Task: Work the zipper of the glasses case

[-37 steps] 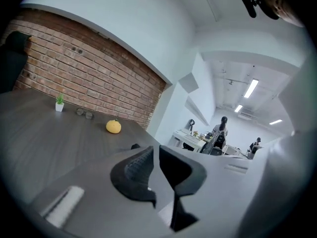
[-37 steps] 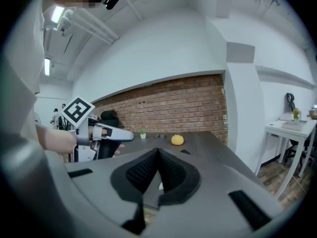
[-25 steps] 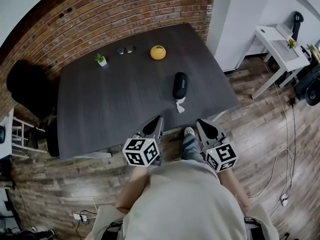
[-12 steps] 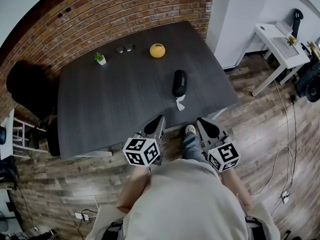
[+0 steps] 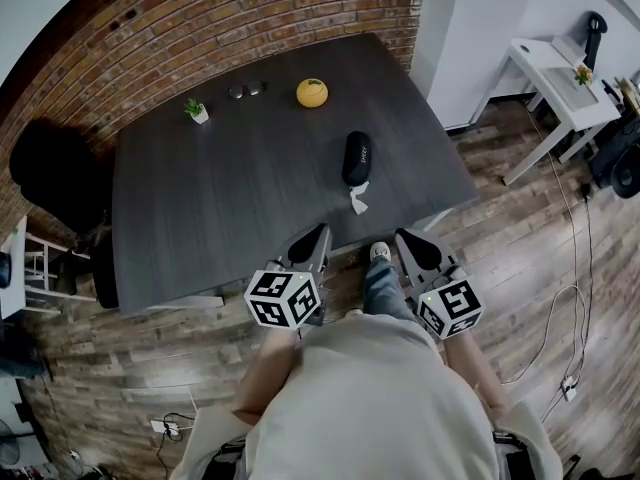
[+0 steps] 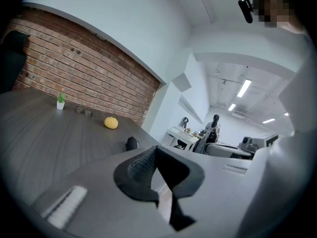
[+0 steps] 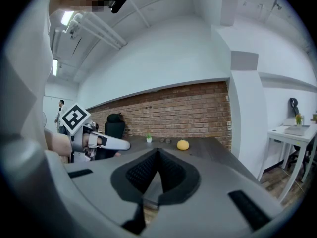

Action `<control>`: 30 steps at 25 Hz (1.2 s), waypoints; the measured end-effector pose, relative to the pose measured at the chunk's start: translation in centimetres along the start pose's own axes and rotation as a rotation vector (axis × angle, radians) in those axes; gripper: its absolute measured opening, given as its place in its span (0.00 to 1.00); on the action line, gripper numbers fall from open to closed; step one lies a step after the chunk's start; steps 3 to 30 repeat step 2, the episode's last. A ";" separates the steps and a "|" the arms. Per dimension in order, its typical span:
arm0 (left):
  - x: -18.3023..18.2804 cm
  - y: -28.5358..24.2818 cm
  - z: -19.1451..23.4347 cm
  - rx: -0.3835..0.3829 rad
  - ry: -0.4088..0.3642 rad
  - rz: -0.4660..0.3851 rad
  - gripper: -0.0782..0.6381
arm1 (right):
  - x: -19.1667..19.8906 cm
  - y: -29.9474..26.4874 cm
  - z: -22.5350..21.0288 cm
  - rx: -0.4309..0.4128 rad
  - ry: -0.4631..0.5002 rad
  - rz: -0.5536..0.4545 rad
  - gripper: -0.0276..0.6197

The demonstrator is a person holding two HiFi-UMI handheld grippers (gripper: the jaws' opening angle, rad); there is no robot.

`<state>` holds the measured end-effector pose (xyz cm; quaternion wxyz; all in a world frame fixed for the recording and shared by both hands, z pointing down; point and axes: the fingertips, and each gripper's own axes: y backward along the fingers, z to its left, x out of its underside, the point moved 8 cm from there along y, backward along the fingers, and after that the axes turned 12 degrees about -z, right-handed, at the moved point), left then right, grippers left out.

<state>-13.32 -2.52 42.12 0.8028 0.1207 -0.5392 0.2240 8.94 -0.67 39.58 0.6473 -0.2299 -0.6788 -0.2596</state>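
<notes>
The black glasses case lies near the right front of the dark table, with a small white tag at its near end. In the left gripper view the case shows small, just beyond the jaws. Both grippers hang off the table's front edge, held close to the person's body and apart from the case. My left gripper is shut with nothing in it. My right gripper is also shut and empty. The right gripper view does not show the case.
At the table's far side sit an orange round object, a pair of glasses and a small potted plant. A black chair stands left, a white side table right. A brick wall runs behind.
The table and the things on it have slid slightly up in the head view. Both grippers stay shut and roughly where they were.
</notes>
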 end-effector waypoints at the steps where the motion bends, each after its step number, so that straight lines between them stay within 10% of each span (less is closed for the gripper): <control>1: 0.0 0.0 0.0 -0.001 -0.001 0.000 0.12 | 0.0 0.0 -0.1 -0.003 -0.001 -0.001 0.05; 30: 0.0 -0.1 -0.1 -0.003 -0.003 0.000 0.12 | 0.0 0.0 -0.1 -0.005 -0.002 -0.002 0.05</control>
